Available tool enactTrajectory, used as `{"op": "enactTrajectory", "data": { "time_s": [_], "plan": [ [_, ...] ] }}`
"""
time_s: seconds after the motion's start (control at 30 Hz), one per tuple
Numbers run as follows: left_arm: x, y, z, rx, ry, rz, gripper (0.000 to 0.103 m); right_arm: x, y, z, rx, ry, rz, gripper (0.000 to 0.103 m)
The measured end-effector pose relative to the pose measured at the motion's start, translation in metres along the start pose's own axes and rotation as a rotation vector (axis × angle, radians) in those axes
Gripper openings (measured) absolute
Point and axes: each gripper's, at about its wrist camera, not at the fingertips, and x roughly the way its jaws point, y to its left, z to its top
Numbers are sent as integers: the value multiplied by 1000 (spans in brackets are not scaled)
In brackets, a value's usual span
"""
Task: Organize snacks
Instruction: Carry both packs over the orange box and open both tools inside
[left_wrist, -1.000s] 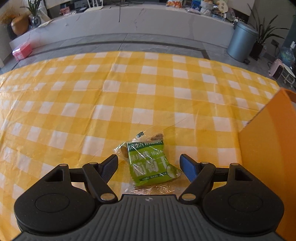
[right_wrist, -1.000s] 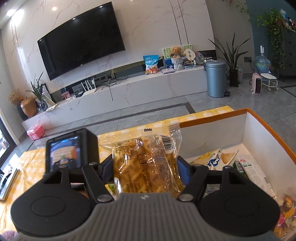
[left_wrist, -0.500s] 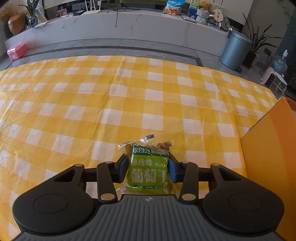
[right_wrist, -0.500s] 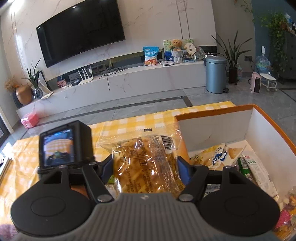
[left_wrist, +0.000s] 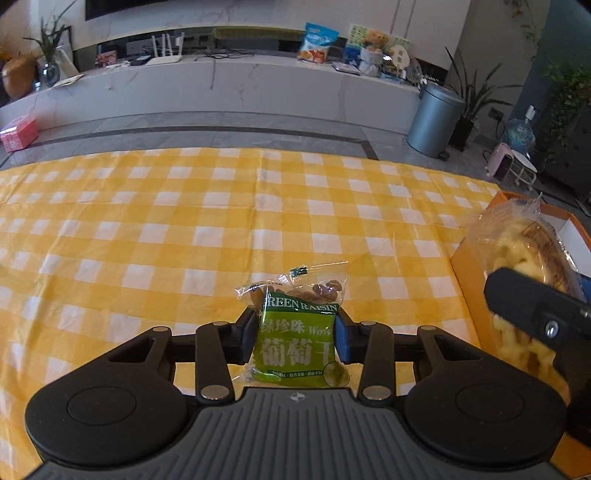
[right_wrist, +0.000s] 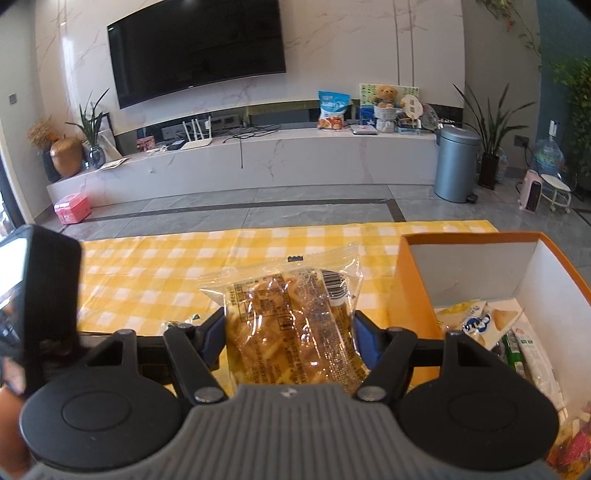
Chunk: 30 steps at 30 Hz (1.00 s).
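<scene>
Two grippers, raisin packet (left_wrist: 299, 339), fries bag (right_wrist: 291, 325)

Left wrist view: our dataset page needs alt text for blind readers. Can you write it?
The left gripper is shut on a green raisin packet above a yellow checked tablecloth. At right, the right gripper holds a clear snack bag beside an orange box.

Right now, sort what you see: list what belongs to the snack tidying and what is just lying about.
For the job: raisin packet in left gripper; fries packet in right gripper; orange box; snacks in the box.

Lying about: bin; pink box; teddy bear; television.
</scene>
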Motion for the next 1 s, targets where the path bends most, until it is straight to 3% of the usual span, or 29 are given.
{"op": "enactTrajectory", "data": {
  "time_s": [0.3,0.57,0.77,0.9,1.0],
  "plan": [
    [-35,6,-9,-90,-54,-62,46,-29,2,7,-12,-87,39,68],
    [-76,-13,-6,-83,-138,-109,46,-64,-26,17,50,-185,27,68],
    [-99,-37,6,-53,-185,-201,46,-94,-91,21,210,-247,-103,68],
    [-105,-58,12,-10,-216,-227,47,-91,-144,26,299,-168,-176,68],
    [-106,-74,12,42,-236,-237,47,-80,-181,25,373,-111,-170,68]
  ]
}}
